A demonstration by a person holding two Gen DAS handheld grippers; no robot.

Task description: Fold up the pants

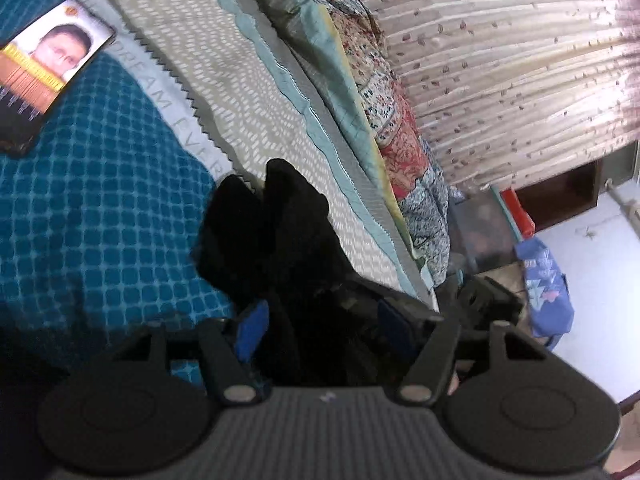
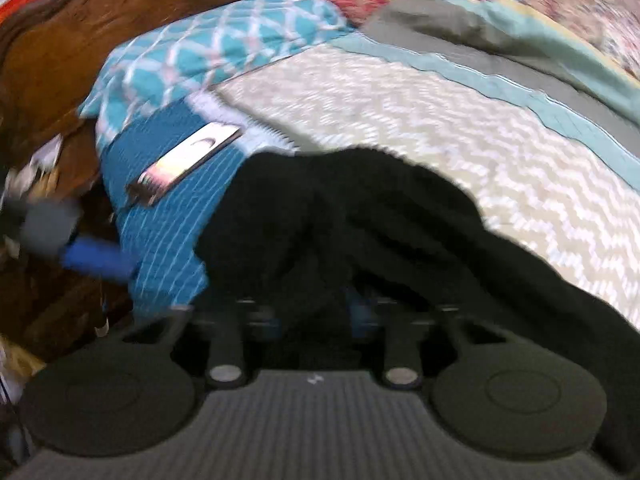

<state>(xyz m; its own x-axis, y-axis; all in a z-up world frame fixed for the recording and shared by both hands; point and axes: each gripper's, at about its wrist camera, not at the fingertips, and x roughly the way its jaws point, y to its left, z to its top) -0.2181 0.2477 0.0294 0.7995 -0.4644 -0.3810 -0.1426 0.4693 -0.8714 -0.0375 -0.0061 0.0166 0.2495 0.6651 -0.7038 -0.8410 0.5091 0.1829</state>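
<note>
**Meanwhile, both grippers carry the black pants over the bed**

Clearly the left gripper (image 1: 322,322) has a thick bunch of the pants (image 1: 276,236) between its blue pads (image 1: 252,330), with the cloth rising in front of it in two dark humps. The right gripper (image 2: 316,316) is buried under the same fabric; its pads are mostly hidden, though cloth seems pinched between them. The pants hang in a loose heap just above the bedspread (image 1: 104,184), not yet laid flat.

The main risk, as I judge it, is an uneven fold. Each gripper holds a wad instead of a clean edge, so layers could slip out or the legs could land twisted. The right wrist view is blurred, which suggests quick motion, and a fast swing could drag cloth across the bed.

On the left, a phone (image 1: 52,68) lies on the blue part of the bedspread, near the pants. If the fabric is spread that way, it could cover or sweep the phone. Further right sits a rolled quilt (image 1: 372,92), then a curtain (image 1: 500,60), and a blue bag (image 1: 546,288) on the floor beside the bed. The quilt narrows the free area for laying the pants out.
</note>
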